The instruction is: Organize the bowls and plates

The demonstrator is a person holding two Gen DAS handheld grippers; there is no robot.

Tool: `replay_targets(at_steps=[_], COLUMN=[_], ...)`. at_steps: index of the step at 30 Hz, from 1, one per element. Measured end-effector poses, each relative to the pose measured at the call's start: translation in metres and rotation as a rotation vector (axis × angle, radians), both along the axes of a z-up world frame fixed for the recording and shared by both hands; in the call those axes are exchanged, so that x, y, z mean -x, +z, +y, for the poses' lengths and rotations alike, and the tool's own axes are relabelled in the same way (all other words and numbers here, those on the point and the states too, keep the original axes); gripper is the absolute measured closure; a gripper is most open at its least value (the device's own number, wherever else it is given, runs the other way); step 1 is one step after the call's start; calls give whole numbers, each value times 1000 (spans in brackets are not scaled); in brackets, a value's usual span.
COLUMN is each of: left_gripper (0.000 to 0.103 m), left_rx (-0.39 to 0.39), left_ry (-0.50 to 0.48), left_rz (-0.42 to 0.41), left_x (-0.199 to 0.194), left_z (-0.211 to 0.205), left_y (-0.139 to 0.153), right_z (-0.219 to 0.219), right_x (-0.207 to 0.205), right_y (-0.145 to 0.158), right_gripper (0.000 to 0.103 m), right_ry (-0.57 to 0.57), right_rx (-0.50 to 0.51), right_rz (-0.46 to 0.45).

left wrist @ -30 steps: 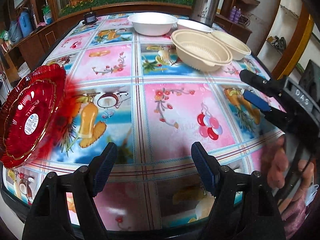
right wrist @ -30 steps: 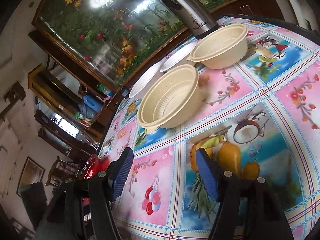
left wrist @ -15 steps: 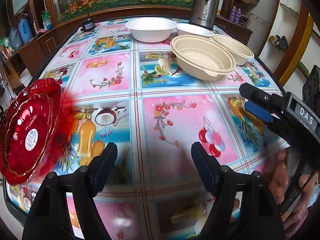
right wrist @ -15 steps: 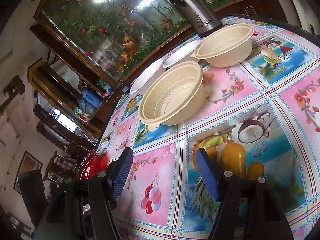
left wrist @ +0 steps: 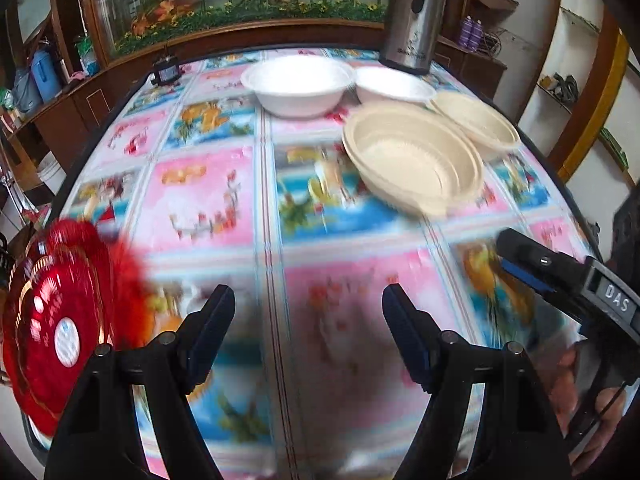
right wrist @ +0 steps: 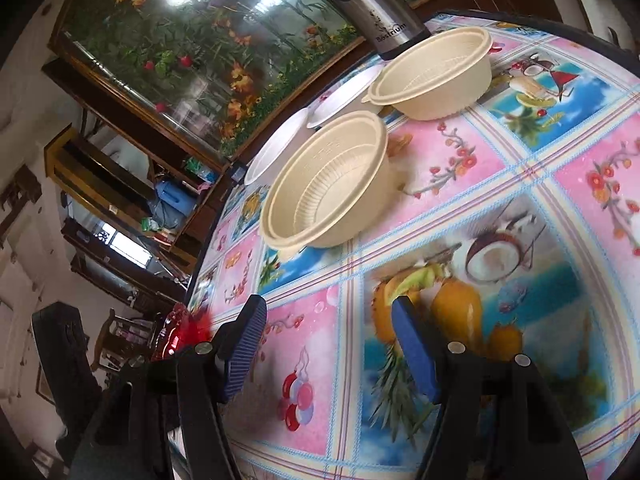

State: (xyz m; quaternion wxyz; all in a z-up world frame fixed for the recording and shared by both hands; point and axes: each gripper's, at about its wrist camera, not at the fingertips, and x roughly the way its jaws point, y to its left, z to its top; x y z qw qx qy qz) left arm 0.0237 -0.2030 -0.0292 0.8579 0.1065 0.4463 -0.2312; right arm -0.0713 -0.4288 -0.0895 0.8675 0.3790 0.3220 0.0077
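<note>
Bowls [left wrist: 414, 160] sit open side up on the table [left wrist: 208, 200].
Left gripper [left wrist: 308, 332] and right gripper [right wrist: 328, 344]: fingers apart, empty. Red plate [left wrist: 52, 324] tilted at 9 o'clock.

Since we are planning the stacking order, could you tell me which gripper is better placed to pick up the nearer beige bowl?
Probably the right gripper: it is open and empty, with the nearer beige bowl just ahead. The left gripper, also open and empty, sits nearer the red plate.

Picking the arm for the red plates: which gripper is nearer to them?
Left. The left gripper hangs open beside the red plates at the table edge. The right gripper, also open, is across the table, plates beyond its left finger.
</note>
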Motion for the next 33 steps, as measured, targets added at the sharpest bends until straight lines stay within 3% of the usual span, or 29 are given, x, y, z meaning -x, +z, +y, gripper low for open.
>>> replay_targets(at_steps=[4, 9, 13, 19, 27, 33], left_gripper=[27, 27, 27, 27, 27, 27], left_rx=[-1, 25, 94, 86, 209, 190], left_ry=[43, 123, 182, 192, 225, 184], left_rz=[-47, -28, 30, 96, 141, 161], left_x=[-36, -85, -108, -116, -124, -127], left_z=[-9, -23, -30, -46, -43, -54], left_y=[23, 36, 29, 6, 4, -10], right_z=[-27, -59, -76, -93, -93, -91], right_x=[-12, -47, -79, -84, -89, -94], right_y=[21, 51, 39, 20, 13, 13], right_gripper=[35, 35, 35, 35, 35, 35], right_ry=[-47, -107, -82, -92, -71, -42], right_rx=[-1, 97, 43, -40, -78, -98], right_rz=[5, 41, 85, 60, 49, 42])
